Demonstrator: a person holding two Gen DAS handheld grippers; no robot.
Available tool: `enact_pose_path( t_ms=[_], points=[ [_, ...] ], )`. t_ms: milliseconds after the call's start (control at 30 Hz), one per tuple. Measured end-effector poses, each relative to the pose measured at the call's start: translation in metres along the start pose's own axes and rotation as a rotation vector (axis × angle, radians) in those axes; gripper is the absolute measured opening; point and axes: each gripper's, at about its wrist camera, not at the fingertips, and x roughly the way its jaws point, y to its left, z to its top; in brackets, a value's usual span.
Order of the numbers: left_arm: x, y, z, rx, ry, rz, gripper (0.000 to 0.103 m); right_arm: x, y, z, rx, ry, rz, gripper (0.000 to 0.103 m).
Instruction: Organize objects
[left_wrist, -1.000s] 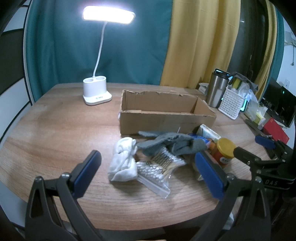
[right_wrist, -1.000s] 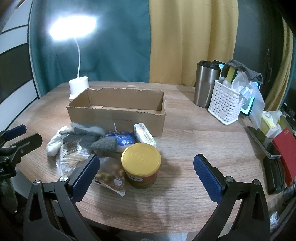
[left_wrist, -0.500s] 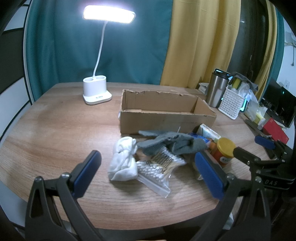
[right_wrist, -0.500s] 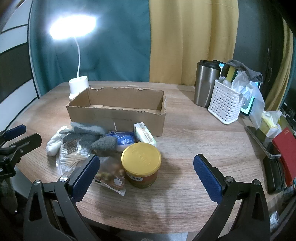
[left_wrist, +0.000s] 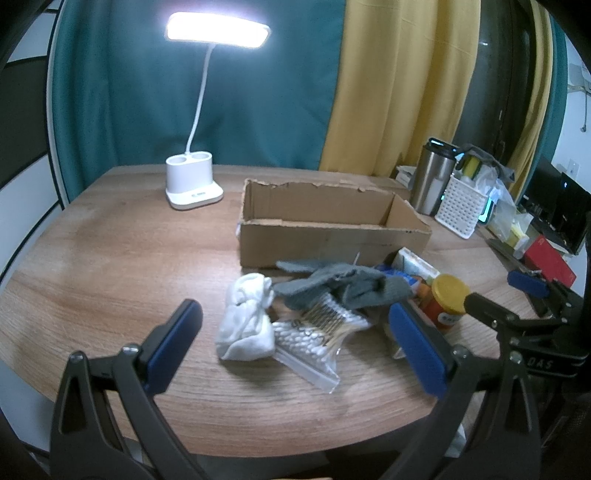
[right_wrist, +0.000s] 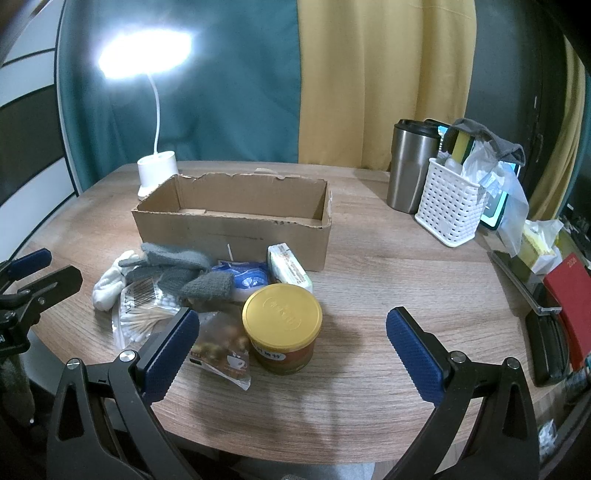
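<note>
While spread wide over the near edge of the wooden bench (right_wrist: 369, 258), left claw (left_wrist: 295, 343) and right claw (right_wrist: 288, 347) both empty, blue pads apart, nothing pinched. Cardboard box (right_wrist: 236, 218) open-topped at bench centre, torn rim, nothing seen inside. White desk lamp (left_wrist: 194, 184) lit, behind box to its left. Steel tumbler (right_wrist: 412, 166) and white perforated basket (right_wrist: 448, 206) touching or nearly so, far right, well apart from box. Loose pile just in front of box: grey knit gloves (left_wrist: 343, 286) draped on top; rolled white socks (left_wrist: 247, 319) at pile's left end, touching bag of cotton swabs (left_wrist: 314, 338), which lies partly under the gloves. Gold-lidded tin (right_wrist: 282, 328) upright at pile's right front, between right claw's fingers in view but untouched. Clear snack packet (right_wrist: 221, 343) just beside tin on its left, partly behind the left finger. Blue-white pouch (right_wrist: 247, 277) and small cream carton (right_wrist: 290, 267) between tin and box wall, carton near the box; contact cannot be told. Red notebook (right_wrist: 570, 291) at far right bench edge.
</note>
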Motion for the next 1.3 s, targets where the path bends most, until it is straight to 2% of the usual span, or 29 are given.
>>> enact_pose_path(
  t_ms=[600,1300],
  points=[
    [0.000,0.000,0.001,-0.006,0.007,-0.004,0.102,0.000,0.000,0.001,0.001,0.000,0.001,0.103],
    [0.037,0.031,0.002,-0.048,0.066,0.039,0.102,0.026,-0.009,0.004,0.009,0.038,-0.014,0.103]
  ],
)
